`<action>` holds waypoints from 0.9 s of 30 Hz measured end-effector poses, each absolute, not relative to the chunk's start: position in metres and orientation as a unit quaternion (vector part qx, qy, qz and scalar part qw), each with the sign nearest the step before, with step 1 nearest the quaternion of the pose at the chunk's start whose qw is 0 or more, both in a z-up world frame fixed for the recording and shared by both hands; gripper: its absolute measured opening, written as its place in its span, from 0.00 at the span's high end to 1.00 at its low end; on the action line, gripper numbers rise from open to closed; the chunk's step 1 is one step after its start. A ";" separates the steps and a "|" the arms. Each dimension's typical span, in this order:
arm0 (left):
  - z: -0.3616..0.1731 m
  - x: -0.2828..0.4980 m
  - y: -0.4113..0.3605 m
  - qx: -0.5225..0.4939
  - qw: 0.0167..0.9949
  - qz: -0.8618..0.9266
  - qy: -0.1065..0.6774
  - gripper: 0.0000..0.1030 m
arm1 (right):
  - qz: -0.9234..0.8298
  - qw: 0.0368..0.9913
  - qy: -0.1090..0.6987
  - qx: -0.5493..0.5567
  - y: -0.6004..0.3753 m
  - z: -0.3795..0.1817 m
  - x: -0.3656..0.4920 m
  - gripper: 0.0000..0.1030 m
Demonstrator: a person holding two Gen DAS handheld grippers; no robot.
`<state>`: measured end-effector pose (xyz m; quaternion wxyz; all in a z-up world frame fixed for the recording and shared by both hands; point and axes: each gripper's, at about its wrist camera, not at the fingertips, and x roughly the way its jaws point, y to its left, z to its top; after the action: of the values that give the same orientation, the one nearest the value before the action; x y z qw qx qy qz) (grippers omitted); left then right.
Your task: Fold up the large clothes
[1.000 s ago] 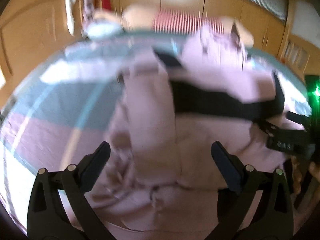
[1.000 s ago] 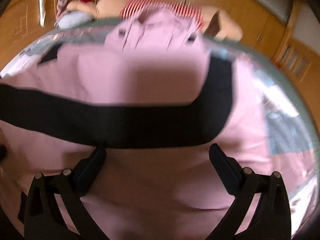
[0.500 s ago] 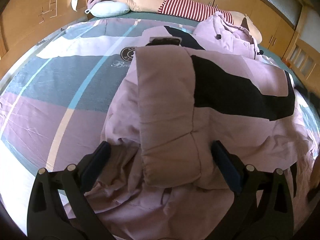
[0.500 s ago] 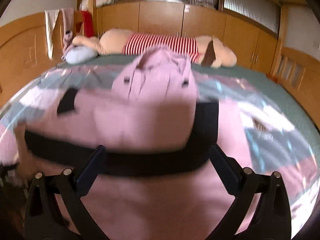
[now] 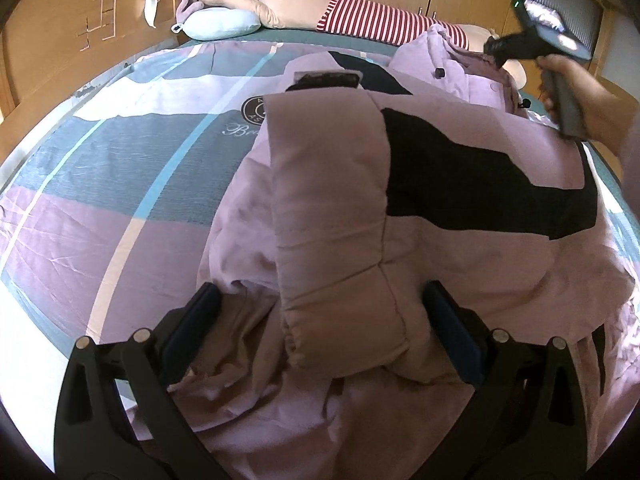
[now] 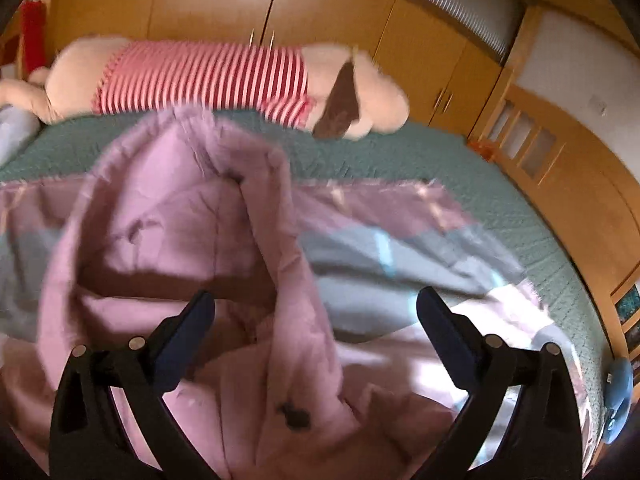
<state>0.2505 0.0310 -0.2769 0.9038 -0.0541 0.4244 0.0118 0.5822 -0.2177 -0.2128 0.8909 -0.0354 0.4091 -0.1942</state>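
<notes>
**Right gripper swings to hood, sleeve already folded in**

Since the earlier frames the right gripper point(image 6: 314, 334) has left the jacket's black band and now sits over the hood point(image 6: 192, 208) at the far end; the left view has barely changed. The pink padded jacket point(image 5: 460, 248) lies spread on the bed cover point(image 5: 120, 184), one sleeve point(image 5: 332, 216) folded over the body. Left gripper point(image 5: 320, 330) has its jaws wide apart, straddling the sleeve cuff without pressing it. Right jaws are closing, hood edge between them, not yet pinched. Progress looks early: one sleeve in, hood and lengthwise folds left. The jacket's long axis runs from the near edge toward the striped plush toy point(image 6: 208, 76), hood pointing at it.
</notes>
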 end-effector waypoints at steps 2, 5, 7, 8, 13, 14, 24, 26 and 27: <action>-0.277 0.251 0.030 -0.048 0.904 0.014 0.424 0.02 | -0.170 0.884 0.436 0.004 -0.228 -0.233 0.575 0.69; -0.277 0.251 0.030 -0.050 0.904 0.014 0.423 0.02 | -0.138 0.925 0.352 0.048 -0.225 -0.208 0.537 0.91; -0.277 0.251 0.030 -0.049 0.904 0.014 0.424 0.02 | -0.112 0.950 0.291 0.005 -0.206 -0.183 0.506 0.95; -0.277 0.251 0.030 -0.049 0.904 0.014 0.424 0.02 | -0.090 0.964 0.250 -0.032 -0.192 -0.167 0.479 0.95; -0.277 0.253 0.031 -0.050 0.903 0.013 0.427 0.02 | -0.031 0.992 0.095 -0.073 -0.189 -0.129 0.324 1.00; -0.277 0.253 0.031 -0.050 0.903 0.013 0.426 0.02 | -0.030 0.995 0.066 -0.073 -0.198 -0.127 0.280 1.00; -0.275 0.253 0.033 -0.055 0.902 0.012 0.427 0.02 | -0.005 0.955 0.294 0.042 -0.245 -0.175 0.277 0.24; -0.275 0.253 0.033 -0.058 0.902 0.011 0.427 0.02 | -0.001 0.959 0.280 0.042 -0.236 -0.165 0.307 0.15; -0.275 0.253 0.034 -0.059 0.902 0.011 0.427 0.02 | -0.003 0.956 0.289 0.042 -0.231 -0.162 0.329 0.15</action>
<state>0.2532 0.0336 -0.2752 0.9021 -0.0585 0.4274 0.0107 0.3289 -0.2308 -0.1616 0.9564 0.0424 0.2888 -0.0027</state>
